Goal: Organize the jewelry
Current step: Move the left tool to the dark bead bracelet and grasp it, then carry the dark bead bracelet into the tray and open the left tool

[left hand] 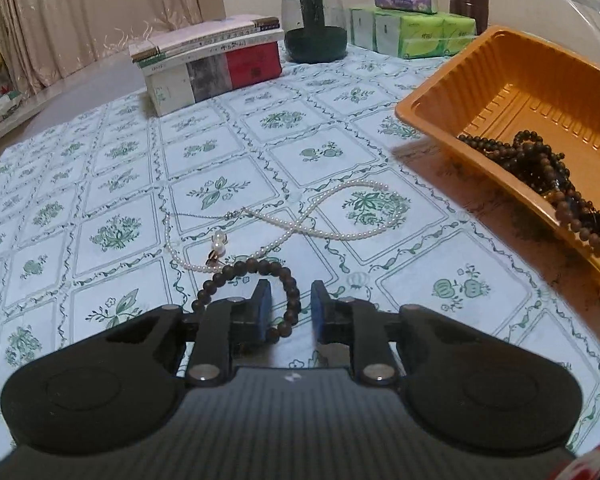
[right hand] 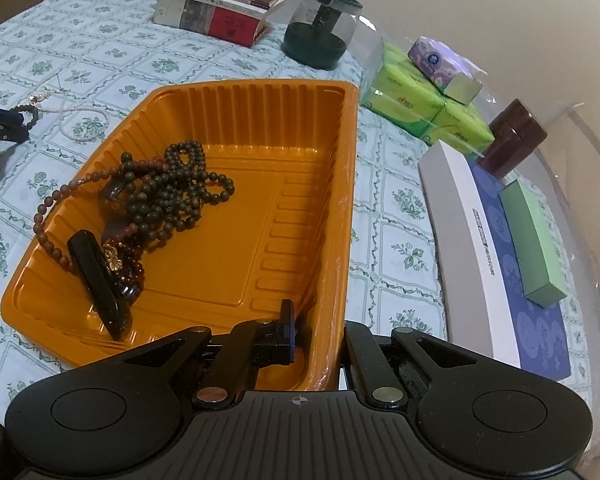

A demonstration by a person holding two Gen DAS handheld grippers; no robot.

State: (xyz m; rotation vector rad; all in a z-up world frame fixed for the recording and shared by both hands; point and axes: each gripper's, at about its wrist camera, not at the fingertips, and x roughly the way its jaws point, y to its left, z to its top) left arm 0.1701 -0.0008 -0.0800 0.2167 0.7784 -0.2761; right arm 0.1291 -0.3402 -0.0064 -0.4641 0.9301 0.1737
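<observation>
A dark wooden bead bracelet (left hand: 260, 264) lies on the flowered tablecloth, and its right-hand arc runs between the blue pads (left hand: 265, 312) of my left gripper (left hand: 291, 309). The jaws stand a little apart and do not press on the beads. Just beyond lies a white pearl necklace (left hand: 300, 224) with a pearl pendant (left hand: 219, 240). My right gripper (right hand: 320, 340) is shut on the near wall of the orange plastic tray (right hand: 240, 200), one finger inside and one outside. Several dark bead strands (right hand: 168, 196) and a black oblong piece (right hand: 100, 280) lie in the tray. The left gripper (right hand: 0, 128) shows at the far left of the right wrist view.
At the back of the table stand a stack of books (left hand: 212, 60), a glass jar with a dark base (left hand: 314, 20), green tissue packs (left hand: 412, 36) and a brown container (left hand: 468, 0). Right of the tray lie a white and blue box (right hand: 500, 260) and a green box (right hand: 536, 240).
</observation>
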